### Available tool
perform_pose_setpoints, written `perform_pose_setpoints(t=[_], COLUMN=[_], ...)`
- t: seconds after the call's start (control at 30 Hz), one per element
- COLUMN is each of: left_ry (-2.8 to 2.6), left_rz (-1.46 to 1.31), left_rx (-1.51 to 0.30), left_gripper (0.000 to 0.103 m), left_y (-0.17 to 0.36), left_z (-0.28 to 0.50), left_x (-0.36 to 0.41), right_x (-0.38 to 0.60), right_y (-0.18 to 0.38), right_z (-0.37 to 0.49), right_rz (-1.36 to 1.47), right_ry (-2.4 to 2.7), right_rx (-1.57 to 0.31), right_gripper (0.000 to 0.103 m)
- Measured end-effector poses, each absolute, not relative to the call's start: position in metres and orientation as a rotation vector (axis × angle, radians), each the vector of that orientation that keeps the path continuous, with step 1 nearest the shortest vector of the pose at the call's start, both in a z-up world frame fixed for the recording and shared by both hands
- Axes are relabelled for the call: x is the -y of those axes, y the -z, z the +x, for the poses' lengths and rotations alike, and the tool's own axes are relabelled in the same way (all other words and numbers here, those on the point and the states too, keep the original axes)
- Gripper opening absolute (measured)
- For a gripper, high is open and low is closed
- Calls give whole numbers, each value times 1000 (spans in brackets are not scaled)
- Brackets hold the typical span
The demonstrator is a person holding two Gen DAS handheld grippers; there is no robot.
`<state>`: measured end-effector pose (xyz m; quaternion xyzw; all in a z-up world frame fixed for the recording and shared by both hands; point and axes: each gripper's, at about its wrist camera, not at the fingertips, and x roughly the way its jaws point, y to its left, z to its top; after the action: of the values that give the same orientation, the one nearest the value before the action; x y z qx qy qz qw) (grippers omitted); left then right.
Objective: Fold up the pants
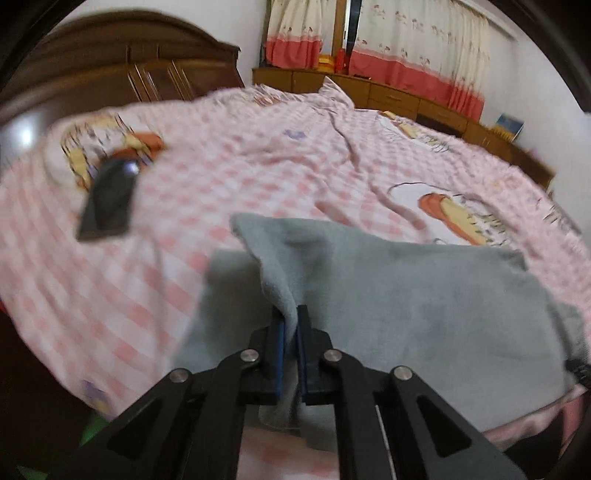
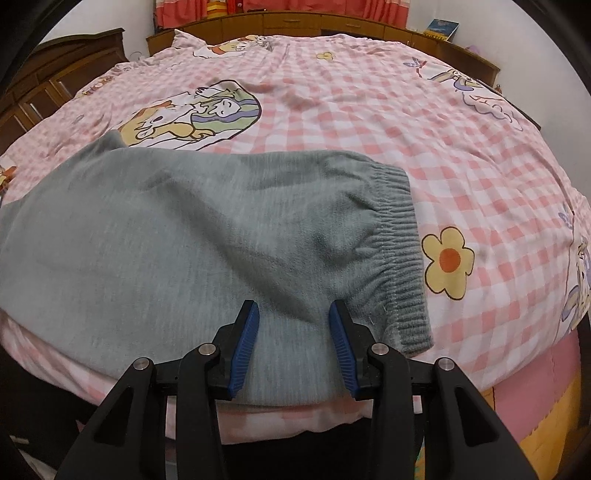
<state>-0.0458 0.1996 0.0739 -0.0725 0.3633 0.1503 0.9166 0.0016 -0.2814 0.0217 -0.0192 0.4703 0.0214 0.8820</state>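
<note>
I have the grey pants (image 2: 192,236) lying near the front edge of the bed (image 2: 369,122), long axis running left to right across my right wrist view, the ribbed waistband (image 2: 402,258) pointing right. Beyond them the pink checked cover stretches clear to the wooden cabinets (image 2: 295,22) at the far side, and to the right of the waistband too. My right claw (image 2: 294,321) stands open above the fabric beside the waistband, pads not pressing it. My left claw (image 1: 291,325) is clamped on a raised fold of the pants (image 1: 406,295). Only the left wrist view, which is blurred, shows a dark flat object (image 1: 109,201) on the cover and the curtains (image 1: 413,44); only the right one shows the waistband.
</note>
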Motion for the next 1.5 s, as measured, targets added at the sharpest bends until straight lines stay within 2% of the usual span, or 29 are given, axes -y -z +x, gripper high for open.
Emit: perform_pose_setpoints(t=[0.1, 0.17, 0.33, 0.43, 0.67, 0.83, 1.03, 1.2, 1.37, 1.5], left_ry=[-442, -465, -530, -504, -372, -293, -240, -213, -207, -204], left_rz=[-18, -8, -22, -69, -85, -72, -103, -85, -111, -122], left_rx=[-767, -787, -797, -799, -801, -800, -880, -879, -877, -885], left_gripper=[7, 16, 31, 33, 45, 45, 45, 47, 48, 49], left_y=[-74, -71, -65, -66, -73, -70, -38, -30, -28, -31], left_z=[-43, -41, -44, -52, -53, -42, -36, -43, -43, -44], left_x=[-207, -215, -233, -241, -217, -192, -174, -168, -171, -173], right_x=[283, 282, 281, 280, 283, 292, 282, 238, 184, 161], right_y=[-21, -21, -20, -20, -30, -54, -75, -73, -70, -42], right_z=[0, 0, 0, 1, 1, 11, 48, 76, 92, 104], right_rz=[-39, -47, -50, -50, -30, 20, 112, 140, 93, 70], right_ry=[-50, -52, -54, -56, -86, -111, -201, -312, -339, -332], right_rx=[-972, -969, -969, -971, -961, -927, -916, -959, -904, -969], right_gripper=[41, 41, 41, 41, 41, 41, 41, 41, 41, 41])
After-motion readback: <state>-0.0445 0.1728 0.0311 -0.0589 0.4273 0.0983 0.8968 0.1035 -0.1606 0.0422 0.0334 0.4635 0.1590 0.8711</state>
